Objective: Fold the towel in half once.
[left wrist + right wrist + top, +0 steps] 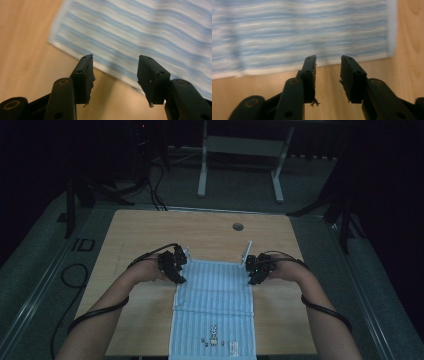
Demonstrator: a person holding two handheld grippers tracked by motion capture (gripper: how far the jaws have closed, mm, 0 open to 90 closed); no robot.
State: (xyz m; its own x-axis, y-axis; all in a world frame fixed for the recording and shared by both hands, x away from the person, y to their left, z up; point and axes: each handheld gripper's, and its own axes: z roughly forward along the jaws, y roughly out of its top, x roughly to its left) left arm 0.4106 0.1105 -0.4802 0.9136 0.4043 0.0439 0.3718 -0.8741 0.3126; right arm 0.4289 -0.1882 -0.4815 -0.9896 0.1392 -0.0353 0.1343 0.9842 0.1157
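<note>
While both hands flank the far edge: cloth-folding entry.
Towel point(212, 305): striped blue, flat on table point(150, 227), near end overhanging.
Left gripper point(178, 268): jaws apart, empty, beside far-left corner.
Right gripper point(253, 270): jaws parted, empty, at far-right corner.
Placement: likely just laid for smoothing.

One towel point(212, 305), two tongs, one table point(145, 230).

A towel point(212, 307) lies flat on the table point(140, 235), reaching its near edge. The left gripper point(181, 265) and right gripper point(250, 267) flank its far corners.
</note>
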